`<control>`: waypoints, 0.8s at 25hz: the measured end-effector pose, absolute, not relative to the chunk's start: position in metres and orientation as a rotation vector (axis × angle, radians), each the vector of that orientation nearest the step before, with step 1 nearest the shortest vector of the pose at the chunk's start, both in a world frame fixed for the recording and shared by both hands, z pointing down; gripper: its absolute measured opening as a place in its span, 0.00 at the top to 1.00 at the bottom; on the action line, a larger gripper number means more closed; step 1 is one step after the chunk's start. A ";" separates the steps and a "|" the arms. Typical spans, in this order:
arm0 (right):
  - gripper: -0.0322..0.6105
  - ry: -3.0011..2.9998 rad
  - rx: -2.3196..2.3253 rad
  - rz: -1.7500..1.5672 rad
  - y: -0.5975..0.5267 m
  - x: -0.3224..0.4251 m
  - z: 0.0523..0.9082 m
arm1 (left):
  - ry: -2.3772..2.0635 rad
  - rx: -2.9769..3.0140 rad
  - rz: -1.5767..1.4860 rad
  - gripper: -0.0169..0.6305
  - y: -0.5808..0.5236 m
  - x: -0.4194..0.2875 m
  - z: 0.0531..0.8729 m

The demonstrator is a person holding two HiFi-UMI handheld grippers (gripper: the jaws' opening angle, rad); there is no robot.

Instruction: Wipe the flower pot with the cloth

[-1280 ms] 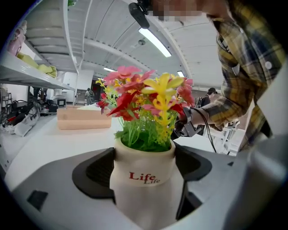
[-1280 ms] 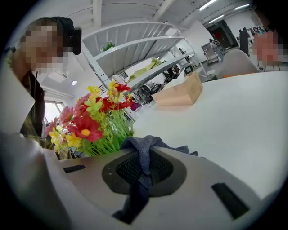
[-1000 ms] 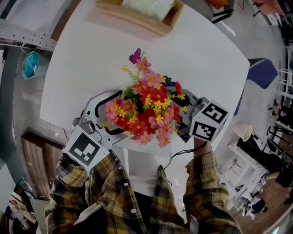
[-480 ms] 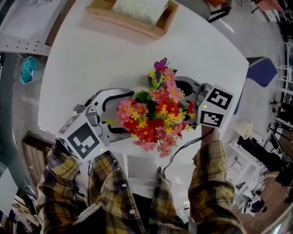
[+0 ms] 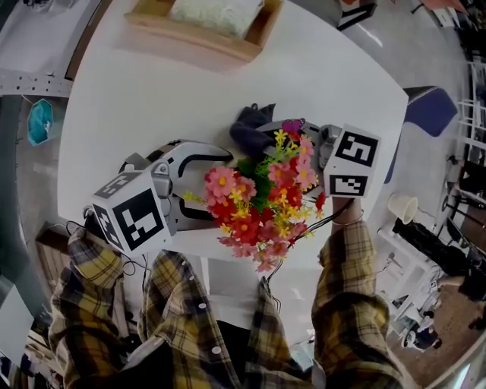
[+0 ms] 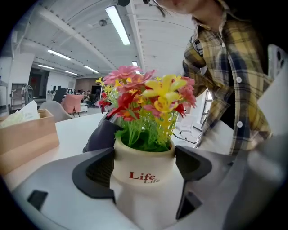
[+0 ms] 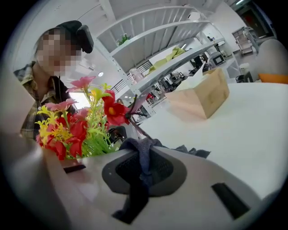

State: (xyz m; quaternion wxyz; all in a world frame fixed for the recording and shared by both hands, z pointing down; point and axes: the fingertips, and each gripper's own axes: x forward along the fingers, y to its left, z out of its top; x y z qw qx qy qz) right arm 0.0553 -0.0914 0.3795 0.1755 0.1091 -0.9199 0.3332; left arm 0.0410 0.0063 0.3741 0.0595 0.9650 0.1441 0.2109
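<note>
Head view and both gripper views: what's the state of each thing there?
left tool: shut on the flower pot.
flower pot: upright, gripped near its rim.
right tool: shut on the cloth.
cloth: bunched, pinched, trailing onto the table.
wooden box: resting on the table, untouched.

surface: white table (image 5: 152, 91) | far edge: wooden box (image 5: 197, 38) holding pale tissue (image 5: 216, 11) | middle: dark cloth (image 5: 247, 125) partly lying on it
</note>
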 end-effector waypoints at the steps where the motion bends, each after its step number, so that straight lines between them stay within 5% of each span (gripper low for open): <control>1: 0.93 -2.610 0.328 0.945 -0.092 0.056 0.380 | 0.416 2.916 0.641 0.33 0.006 0.041 0.375; 20: 0.93 -2.498 1.104 1.122 -0.026 0.111 0.379 | -0.681 2.642 0.450 0.33 0.054 0.014 0.373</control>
